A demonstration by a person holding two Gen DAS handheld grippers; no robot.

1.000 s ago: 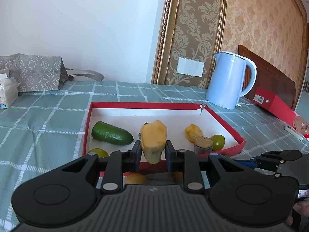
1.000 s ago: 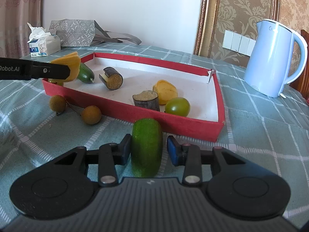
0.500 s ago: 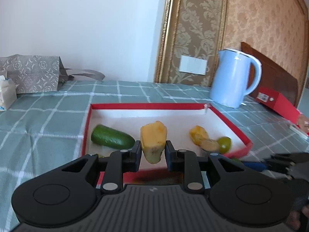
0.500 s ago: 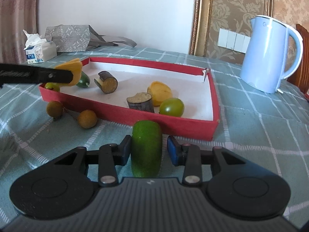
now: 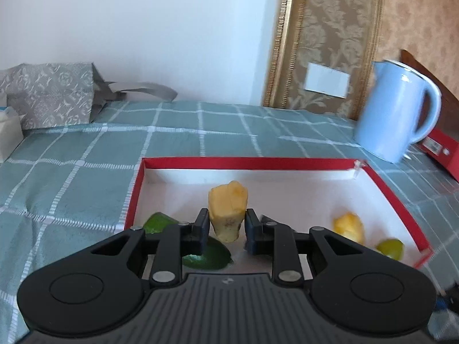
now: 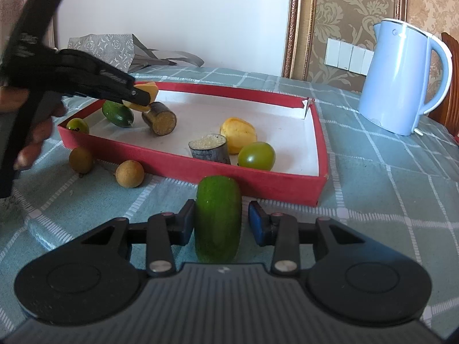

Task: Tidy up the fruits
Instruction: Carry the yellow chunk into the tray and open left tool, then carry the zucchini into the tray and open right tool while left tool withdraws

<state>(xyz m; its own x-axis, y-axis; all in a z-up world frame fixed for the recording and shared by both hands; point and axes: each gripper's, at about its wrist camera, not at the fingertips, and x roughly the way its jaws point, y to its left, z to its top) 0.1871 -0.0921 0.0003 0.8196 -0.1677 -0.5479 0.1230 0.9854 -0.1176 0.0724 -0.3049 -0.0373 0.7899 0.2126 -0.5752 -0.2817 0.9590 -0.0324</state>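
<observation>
My left gripper (image 5: 226, 225) is shut on a yellow fruit chunk (image 5: 228, 209) and hangs over the left end of the red tray (image 5: 246, 162). In the right wrist view the left gripper (image 6: 140, 96) hovers above a cucumber piece (image 6: 118, 113) and a lying cane piece (image 6: 159, 118). My right gripper (image 6: 219, 223) is shut on a green cucumber piece (image 6: 218, 215), just short of the red tray (image 6: 258, 182). Two brown longans (image 6: 129, 173) lie on the cloth outside the tray's front wall.
In the tray are an upright cane piece (image 6: 209, 149), a yellow fruit (image 6: 238, 134) and a green round fruit (image 6: 256, 156). A blue kettle (image 6: 401, 77) stands at the back right, a grey bag (image 5: 48, 94) at the back left. A person's hand (image 6: 37, 132) holds the left gripper.
The left gripper has carried the yellow chunk forward, from the tray's front edge to above its left end. The right gripper and its cucumber piece have kept still.
</observation>
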